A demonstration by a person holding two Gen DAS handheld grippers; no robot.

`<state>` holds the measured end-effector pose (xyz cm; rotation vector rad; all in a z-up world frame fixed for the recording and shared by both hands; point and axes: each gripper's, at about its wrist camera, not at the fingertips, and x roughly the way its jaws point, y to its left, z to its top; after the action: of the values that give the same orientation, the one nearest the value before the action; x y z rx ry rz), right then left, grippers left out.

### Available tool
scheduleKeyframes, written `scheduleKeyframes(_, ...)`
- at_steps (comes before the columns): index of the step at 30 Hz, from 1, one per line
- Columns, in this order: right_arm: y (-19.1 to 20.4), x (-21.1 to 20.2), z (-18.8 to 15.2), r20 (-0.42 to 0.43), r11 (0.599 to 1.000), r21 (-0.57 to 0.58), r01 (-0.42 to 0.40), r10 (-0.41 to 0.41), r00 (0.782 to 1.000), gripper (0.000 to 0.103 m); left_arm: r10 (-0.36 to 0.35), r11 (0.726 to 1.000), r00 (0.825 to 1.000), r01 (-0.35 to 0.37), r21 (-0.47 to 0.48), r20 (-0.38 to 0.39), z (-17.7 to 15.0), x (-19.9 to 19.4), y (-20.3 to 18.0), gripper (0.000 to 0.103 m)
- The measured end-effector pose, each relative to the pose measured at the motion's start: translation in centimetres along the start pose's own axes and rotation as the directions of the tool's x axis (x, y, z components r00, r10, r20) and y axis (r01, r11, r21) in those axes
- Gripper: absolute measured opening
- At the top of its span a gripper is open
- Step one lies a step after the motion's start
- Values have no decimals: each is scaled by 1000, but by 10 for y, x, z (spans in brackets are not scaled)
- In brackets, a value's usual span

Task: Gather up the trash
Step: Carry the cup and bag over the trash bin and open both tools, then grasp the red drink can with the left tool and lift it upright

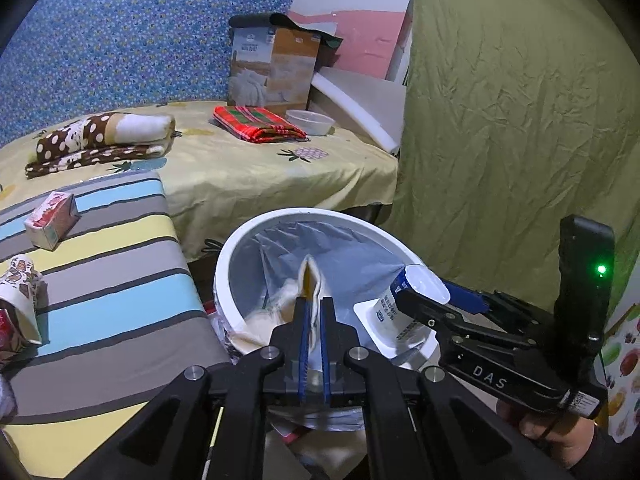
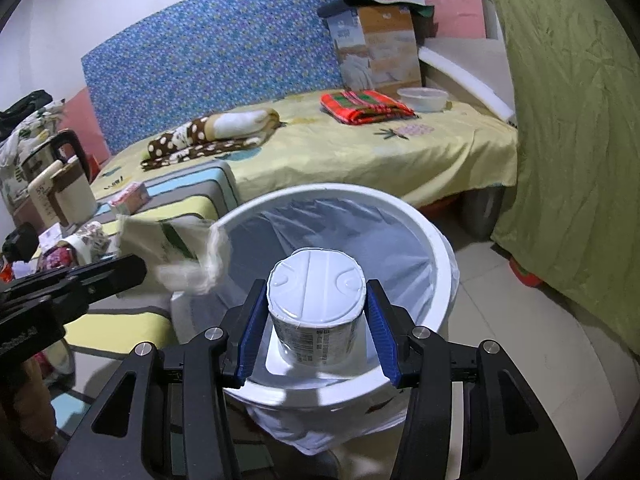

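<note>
White yogurt cup (image 2: 316,304) between right gripper (image 2: 316,332) pads, over bin (image 2: 434,248)

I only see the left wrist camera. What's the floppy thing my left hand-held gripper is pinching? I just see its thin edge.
Observer: The right wrist camera shows its flat side. The left hand-held gripper holds a crumpled paper wrapper with green print, by the left rim of the bin.
Operator: Is my cup squeezed on both sides?
Observer: Yes. The right hand-held gripper has a blue pad on each side of the yogurt cup.
Operator: What's hiding way off to the left?
Observer: A metal kettle with a black handle stands past the striped cushion.
</note>
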<state>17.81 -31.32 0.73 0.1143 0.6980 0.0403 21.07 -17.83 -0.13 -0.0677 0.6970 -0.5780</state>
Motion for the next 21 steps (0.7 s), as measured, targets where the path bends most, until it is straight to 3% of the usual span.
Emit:
scheduleKeyframes(1,-2,0,-1,-6,1000,6,2,-2,1000,51,-1,1000,1000,1,-2,-2,0,2,2,10)
scheduleKeyframes(3,-4,0,-1,-12,1000,11,8,-8,1000,51,-7,1000,1000,7,-15,-5,-1,2,4,26)
scheduleKeyframes(4,-4,-1,-2,-12,1000,13,12,-12,1000,51,-8,1000,1000,8,-20,-5,-2,0,5,28)
scheduleKeyframes(10,-5,-6,-3,-6,1000,9,15,-15,1000,52,12,999,1000,-11,-38,15,-4,-16,11,29)
scheduleKeyframes(14,-7,-8,-1,0,1000,9,14,-14,1000,66,39,998,999,-38,-40,30,-6,-31,15,29)
scheduleKeyframes(21,11,-24,-3,9,1000,-17,-25,25,1000,66,101,995,993,-99,-34,65,-16,-69,24,29)
